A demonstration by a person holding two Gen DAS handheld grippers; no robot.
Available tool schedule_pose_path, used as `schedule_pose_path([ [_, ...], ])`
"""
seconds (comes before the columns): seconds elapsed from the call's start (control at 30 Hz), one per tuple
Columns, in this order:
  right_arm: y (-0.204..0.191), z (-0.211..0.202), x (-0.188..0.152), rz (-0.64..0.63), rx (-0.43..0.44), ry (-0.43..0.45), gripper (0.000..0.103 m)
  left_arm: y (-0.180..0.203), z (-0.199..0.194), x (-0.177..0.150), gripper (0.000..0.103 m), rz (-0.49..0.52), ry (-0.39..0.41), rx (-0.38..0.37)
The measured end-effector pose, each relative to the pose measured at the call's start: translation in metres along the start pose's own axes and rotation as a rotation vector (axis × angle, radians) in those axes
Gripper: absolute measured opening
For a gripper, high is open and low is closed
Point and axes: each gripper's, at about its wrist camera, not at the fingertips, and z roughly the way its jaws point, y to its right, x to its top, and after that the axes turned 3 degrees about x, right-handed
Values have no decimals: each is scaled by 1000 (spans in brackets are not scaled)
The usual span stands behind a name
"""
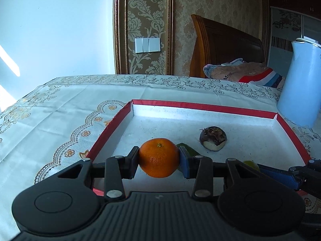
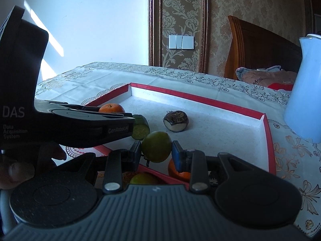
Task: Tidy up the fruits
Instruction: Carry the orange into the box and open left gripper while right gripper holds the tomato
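Closest to us in the left wrist view, our left gripper has its fingers clamped on an orange mandarin, one finger pressing each side, the fruit held just above the white floor of the red-rimmed tray. Behind the mandarin a green cucumber piece peeks out, and farther back a dark, partly peeled water chestnut sits alone on the tray floor. At the right edge we see our right gripper side on, with a bit of green fruit beside it.

From the right wrist view, our right gripper has its fingers closed on a green citrus fruit, held over the tray's near rim. Below it we see another orange mandarin and a second green-yellow fruit, both near the tray's front edge; whether they lie inside or outside we cannot tell. Our left gripper reaches in from the left, its mandarin partly hidden behind it. The tray rests on the worktop's patterned cloth, with a pale blue kettle just beside its far right corner.
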Motion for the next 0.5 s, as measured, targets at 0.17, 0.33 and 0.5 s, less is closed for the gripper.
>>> schedule_pose_path([
  [0.17,-2,2,-1,-9,-11,2,31,8,-3,-3,40,38,25,-6],
  [0.33,-2,3,-2,-9,-24,9,31,6,-1,-3,41,15,22,4],
  [0.5,-1,2,-3,-5,-28,16,32,6,-2,-3,41,14,25,1],
])
